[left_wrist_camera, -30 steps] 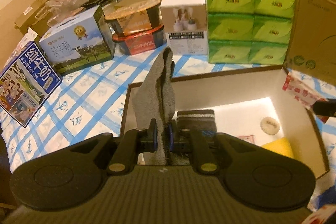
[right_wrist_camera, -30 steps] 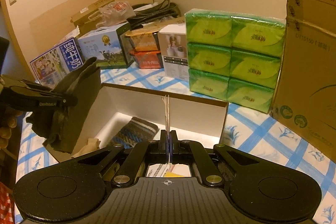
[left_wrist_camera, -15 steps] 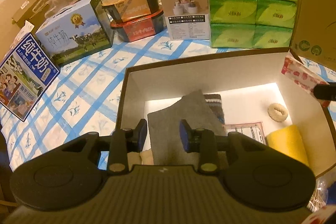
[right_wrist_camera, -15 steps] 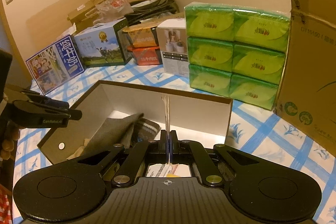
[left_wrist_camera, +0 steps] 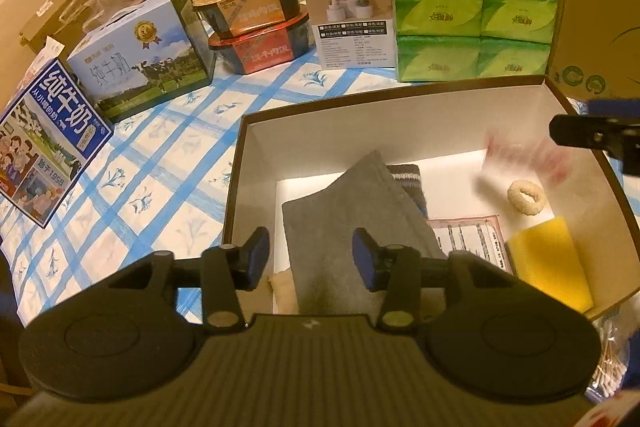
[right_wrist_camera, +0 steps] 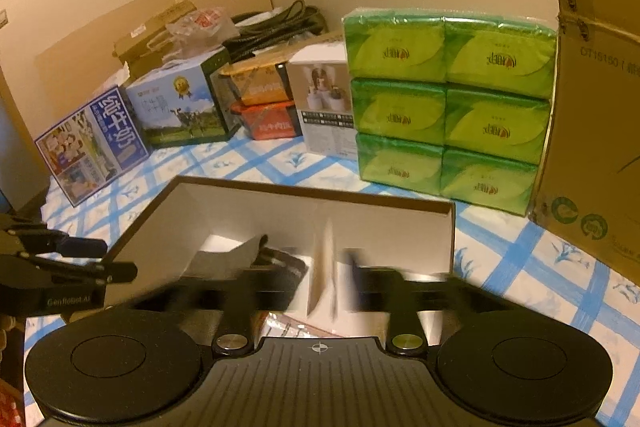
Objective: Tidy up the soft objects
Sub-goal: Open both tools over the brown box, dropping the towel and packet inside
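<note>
An open cardboard box (left_wrist_camera: 400,115) with white inside sits on the blue-checked cloth. In it lie a grey sock (left_wrist_camera: 352,227), a striped dark sock (left_wrist_camera: 410,179), a cream hair tie (left_wrist_camera: 527,197), a yellow sponge (left_wrist_camera: 552,263) and a printed leaflet (left_wrist_camera: 472,239). My left gripper (left_wrist_camera: 310,259) is open and empty above the grey sock. My right gripper (right_wrist_camera: 320,287) is open over the box (right_wrist_camera: 312,203), its fingers blurred; a thin white-and-red packet (right_wrist_camera: 326,267) falls between them and shows blurred in the left wrist view (left_wrist_camera: 520,159).
Behind the box stand green tissue packs (left_wrist_camera: 472,7), a white product box (left_wrist_camera: 352,19), stacked food bowls (left_wrist_camera: 256,27) and two milk cartons (left_wrist_camera: 140,55). A tall cardboard carton (right_wrist_camera: 592,107) stands at the right.
My left gripper let go of the grey sock, which now lies in the box, and opened wider. My right gripper opened and the thin packet is dropping into the box.
</note>
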### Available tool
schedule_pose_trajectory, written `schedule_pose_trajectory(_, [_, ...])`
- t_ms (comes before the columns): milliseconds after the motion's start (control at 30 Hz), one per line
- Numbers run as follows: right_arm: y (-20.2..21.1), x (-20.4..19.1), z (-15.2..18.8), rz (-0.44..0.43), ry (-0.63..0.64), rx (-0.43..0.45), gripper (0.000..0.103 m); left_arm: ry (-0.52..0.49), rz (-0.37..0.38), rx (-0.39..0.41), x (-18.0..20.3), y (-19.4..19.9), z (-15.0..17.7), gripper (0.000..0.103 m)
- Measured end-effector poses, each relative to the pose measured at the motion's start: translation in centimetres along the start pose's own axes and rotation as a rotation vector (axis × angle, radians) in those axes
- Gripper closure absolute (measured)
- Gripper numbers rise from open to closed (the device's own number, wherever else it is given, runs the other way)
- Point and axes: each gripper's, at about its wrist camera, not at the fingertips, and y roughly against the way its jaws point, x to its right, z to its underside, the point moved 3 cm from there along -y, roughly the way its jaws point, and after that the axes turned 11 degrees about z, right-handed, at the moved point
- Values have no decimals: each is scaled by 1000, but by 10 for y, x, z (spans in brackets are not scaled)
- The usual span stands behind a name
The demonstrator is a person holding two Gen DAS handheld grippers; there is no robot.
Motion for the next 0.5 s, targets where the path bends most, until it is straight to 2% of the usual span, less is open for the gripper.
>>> schedule_pose_trajectory(100, [9,2,1,2,-6,65,23,8,8,-1,-1,2,2,58])
schedule_pose_trajectory(333, [17,6,14,10,47,29,23,8,18,-1,1,11,12,48])
schedule_pose_trajectory(500, [25,12,26,4,51,5,23,14,22,2,3,17,19,48])
